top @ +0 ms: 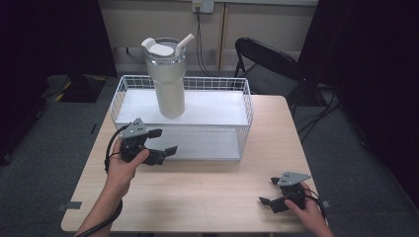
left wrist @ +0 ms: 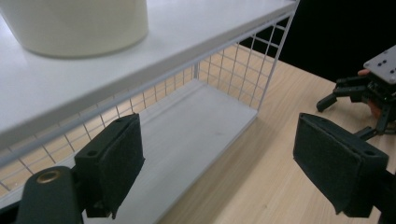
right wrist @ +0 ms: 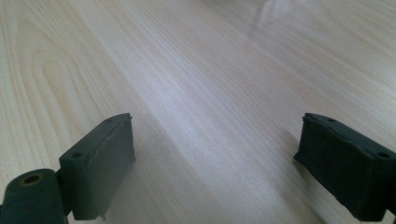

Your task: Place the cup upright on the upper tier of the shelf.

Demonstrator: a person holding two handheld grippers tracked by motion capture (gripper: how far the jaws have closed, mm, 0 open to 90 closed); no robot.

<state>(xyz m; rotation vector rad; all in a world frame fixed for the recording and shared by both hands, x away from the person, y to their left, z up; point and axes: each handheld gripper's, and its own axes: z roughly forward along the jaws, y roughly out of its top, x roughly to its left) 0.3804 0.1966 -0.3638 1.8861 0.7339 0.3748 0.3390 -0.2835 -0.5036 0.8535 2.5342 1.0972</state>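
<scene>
The right tongs sit closest to the person, low over the worktop. Their two black jaws are spread wide with nothing between them. In the right gripper view the tongs show flat, matte pads with a felt-like face. Below and ahead of them lies pale wood-grain laminate, smooth with a faint sheen. A grey three-cornered plate tops the body of these tongs.

Farther in, the left tongs are held in the left hand. Their jaws are also apart and grip nothing, and a black cable loops from the body. The tips point at the front of a white wire rack, which stands just ahead of them. In the left gripper view the left tongs have their left-hand pad against the rack's thin grid wires. Whether the pad touches the wires cannot be told. The right-hand pad hangs over bare wood.

The rack is a box of square mesh with two flat, smooth white boards. The lower shelf is level with the left tongs, and the upper shelf is above them.

A cream tumbler stands upright on the upper shelf, beyond and above the left tongs and well apart from the right ones. It is tall, tapers toward its base, and has a clear rim, a white lid and a bent straw.

Past the worktop's far edge stands a black folding chair.
</scene>
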